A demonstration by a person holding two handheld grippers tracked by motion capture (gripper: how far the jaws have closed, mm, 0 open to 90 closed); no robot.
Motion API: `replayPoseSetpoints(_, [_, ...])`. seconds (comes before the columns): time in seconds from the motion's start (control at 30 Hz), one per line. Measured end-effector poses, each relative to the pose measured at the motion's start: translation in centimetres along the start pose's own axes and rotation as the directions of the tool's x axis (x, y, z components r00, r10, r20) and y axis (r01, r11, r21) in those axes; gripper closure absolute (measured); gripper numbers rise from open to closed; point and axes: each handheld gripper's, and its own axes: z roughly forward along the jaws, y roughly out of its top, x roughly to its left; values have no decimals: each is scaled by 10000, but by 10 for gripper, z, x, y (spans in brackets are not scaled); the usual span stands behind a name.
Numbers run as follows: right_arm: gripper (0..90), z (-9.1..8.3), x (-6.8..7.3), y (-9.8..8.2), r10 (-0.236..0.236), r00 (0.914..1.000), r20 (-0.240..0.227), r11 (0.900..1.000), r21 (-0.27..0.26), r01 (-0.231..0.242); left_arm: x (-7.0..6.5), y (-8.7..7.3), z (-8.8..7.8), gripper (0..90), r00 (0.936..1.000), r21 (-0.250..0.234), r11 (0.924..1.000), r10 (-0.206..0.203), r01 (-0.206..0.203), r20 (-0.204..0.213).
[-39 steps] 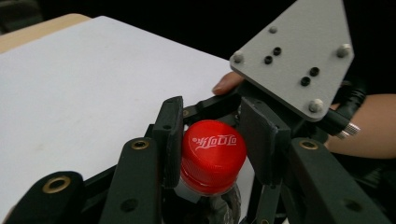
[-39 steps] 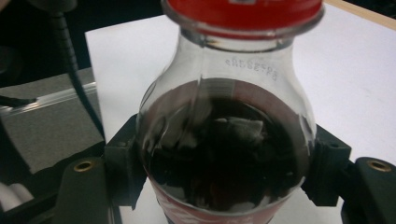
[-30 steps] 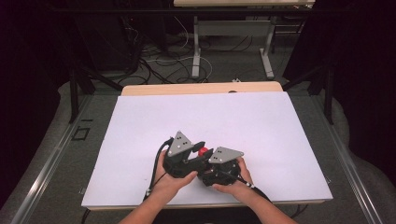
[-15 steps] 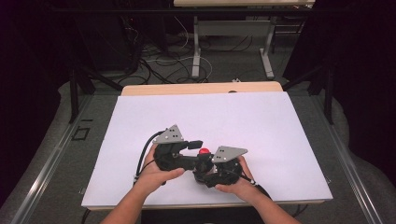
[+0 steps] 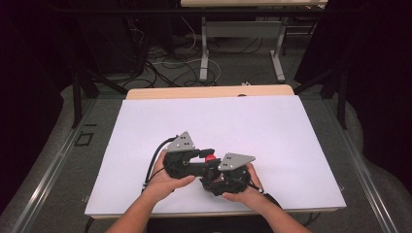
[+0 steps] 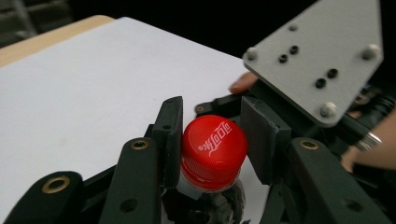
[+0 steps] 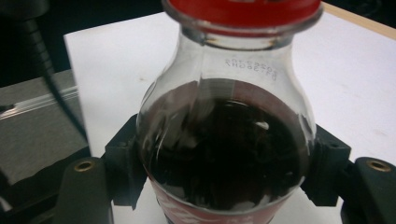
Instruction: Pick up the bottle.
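While gripped low, bottle (image 7: 224,154), red cap (image 6: 213,150) up

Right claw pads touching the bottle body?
Touching. The right gripper view shows the right claw with both pads pressed against the sides of the bottle.

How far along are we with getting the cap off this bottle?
Done: the right hand-held gripper clamps the bottle of dark drink. In hand: the left hand-held gripper closes around the red cap; its jaws have just been closing. Left: the cap sits on the neck, not yet off.

one bottle (image 7: 224,154), one red cap (image 6: 213,150), two hand-held grippers
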Motion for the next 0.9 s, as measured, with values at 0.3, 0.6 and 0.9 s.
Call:
replayPoseSetpoints(0.3, [297, -1, -2, 0, 255, 9947, 999, 9996, -164, -240, -24, 3, 11, 610, 9787, -351, 9979, -601, 543, -1964])
replayPoseSetpoints(0.6, [297, -6, -9, -2, 235, 9994, 256, 9994, -253, -228, -6, 9, -3, 449, 9995, 55, 9996, -263, 264, -175])
replayPoseSetpoints(0.9, [297, -4, -3, -1, -31, 9984, -559, 9997, -234, 18, 16, 9, -12, 464, 9855, 93, 9993, 350, -371, 1659])
